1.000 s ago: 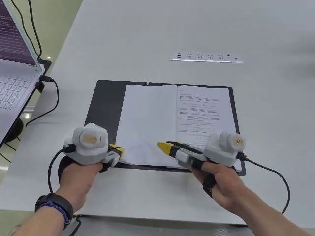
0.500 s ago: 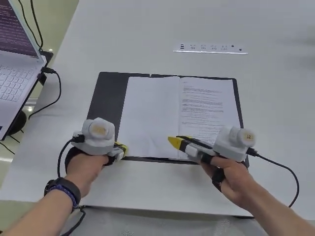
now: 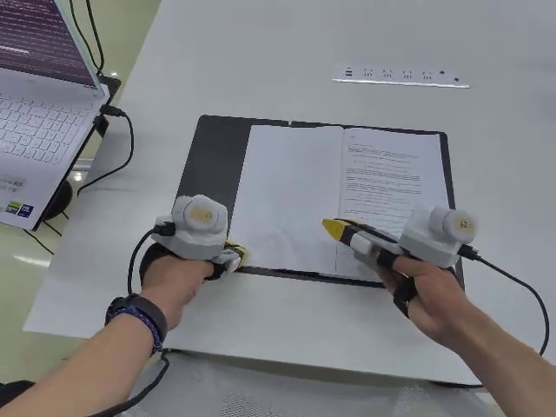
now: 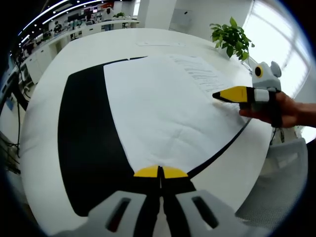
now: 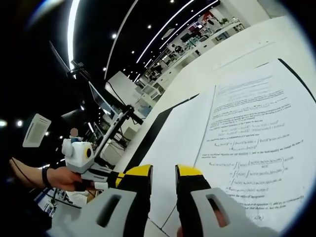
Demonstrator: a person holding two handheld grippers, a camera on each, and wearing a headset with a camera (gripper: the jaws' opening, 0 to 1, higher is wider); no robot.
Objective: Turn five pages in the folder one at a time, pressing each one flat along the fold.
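The folder (image 3: pixel 213 174) lies open on the white desk (image 3: pixel 261 52), its black cover spread flat, with a blank page (image 3: pixel 291 191) on its 9 o'clock side of the fold and a printed page (image 3: pixel 391 187) on its 3 o'clock side. The left gripper (image 3: pixel 233 254) sits at the folder's 7 o'clock corner; in the left gripper view its yellow-tipped jaws are clenched, tips meeting at the near corner of the blank page, and whether they pinch the sheet cannot be told. The right gripper (image 3: pixel 334 228) reaches in from 5 o'clock and points toward 10 o'clock, its tip low over the pages just on the blank side of the fold; in the right gripper view its jaws stand released with a narrow gap between them and nothing in it. A laptop (image 3: pixel 43 113) stands at 10 o'clock of the folder and a socket strip (image 3: pixel 400 78) is set into the desk at 1 o'clock. Since a second ago the whole head view has slid, which is the camera's move; against the folder, the left gripper keeps the same corner, the right gripper's tip has edged a little nearer the fold, and the lower part of the blank page, which looked rumpled then, now lies smoother
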